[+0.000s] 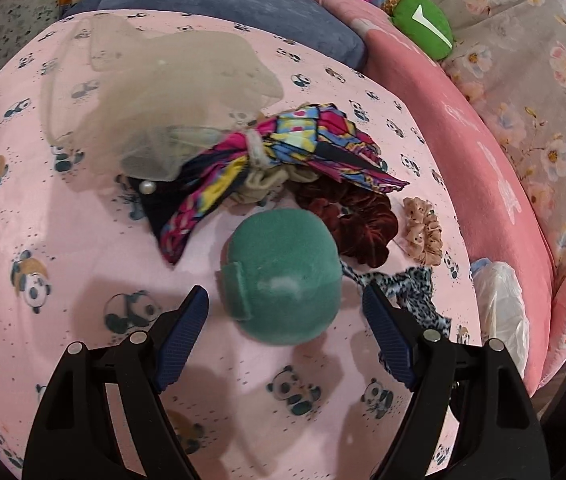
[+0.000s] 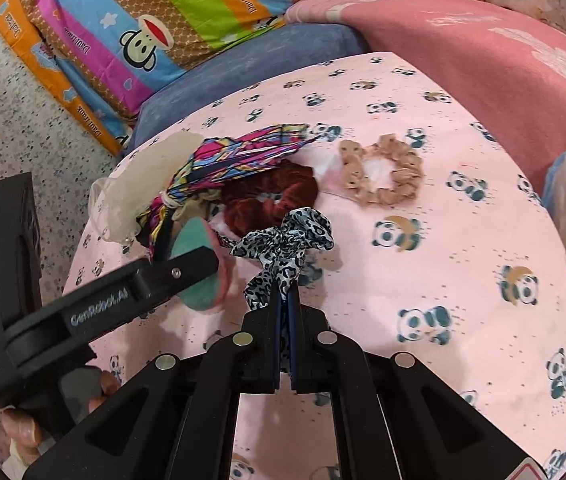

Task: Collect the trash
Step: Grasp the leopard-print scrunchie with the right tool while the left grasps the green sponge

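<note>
In the right wrist view the right gripper (image 2: 285,300) sits at lower centre, its jaws clamped on the leopard-print scrunchie (image 2: 287,244) over the pink panda sheet (image 2: 463,280). The left gripper (image 1: 285,320) has its jaws spread wide around the teal foam ball (image 1: 283,276) (no pad visibly touching it). A maroon scrunchie (image 1: 347,220) and a tan scrunchie (image 1: 423,228) lie just right of centre.

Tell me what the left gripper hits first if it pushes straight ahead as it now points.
Most likely the green felt pouch: it lies just ahead of the open left gripper, centred between its fingers. Depth is uncertain.
</note>
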{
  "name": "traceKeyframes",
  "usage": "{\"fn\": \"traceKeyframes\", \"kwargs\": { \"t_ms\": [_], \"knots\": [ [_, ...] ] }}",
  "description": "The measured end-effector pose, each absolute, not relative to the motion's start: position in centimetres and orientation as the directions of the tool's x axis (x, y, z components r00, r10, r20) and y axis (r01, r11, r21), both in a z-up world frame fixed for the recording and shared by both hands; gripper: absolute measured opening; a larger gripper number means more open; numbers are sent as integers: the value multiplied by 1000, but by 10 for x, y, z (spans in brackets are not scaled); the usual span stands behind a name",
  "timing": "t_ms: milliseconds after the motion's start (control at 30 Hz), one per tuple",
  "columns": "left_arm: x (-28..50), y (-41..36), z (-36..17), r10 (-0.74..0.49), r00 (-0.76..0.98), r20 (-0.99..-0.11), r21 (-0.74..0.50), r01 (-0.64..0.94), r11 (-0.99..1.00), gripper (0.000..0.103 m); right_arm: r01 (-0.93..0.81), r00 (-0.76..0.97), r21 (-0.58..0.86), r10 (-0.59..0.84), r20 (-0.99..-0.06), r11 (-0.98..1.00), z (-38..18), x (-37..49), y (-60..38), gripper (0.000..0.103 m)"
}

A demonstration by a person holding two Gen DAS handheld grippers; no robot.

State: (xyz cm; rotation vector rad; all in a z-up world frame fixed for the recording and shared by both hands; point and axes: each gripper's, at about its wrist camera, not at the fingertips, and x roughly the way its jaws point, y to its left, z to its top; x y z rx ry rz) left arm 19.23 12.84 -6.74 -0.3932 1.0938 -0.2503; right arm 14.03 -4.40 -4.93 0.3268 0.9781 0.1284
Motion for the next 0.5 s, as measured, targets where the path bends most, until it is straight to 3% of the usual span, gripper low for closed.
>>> {"fn": "traceKeyframes", "kwargs": {
  "t_ms": [133, 200, 500],
  "knots": [
    [202, 121, -74, -376, 424, -824, -421, -13, 907, 75, 55, 568, 324, 237, -788, 945, -45, 139, -56, 3],
    [203, 117, -75, -363, 425, -829, -401, 0, 916, 56, 57, 572, 321, 233, -787, 945, -44, 138, -59, 3],
    [186, 107, -60, -367, 433, -823, -383, 53, 922, 51, 57, 607, 333, 232, -760, 941, -28, 131, -68, 3]
  ]
}}
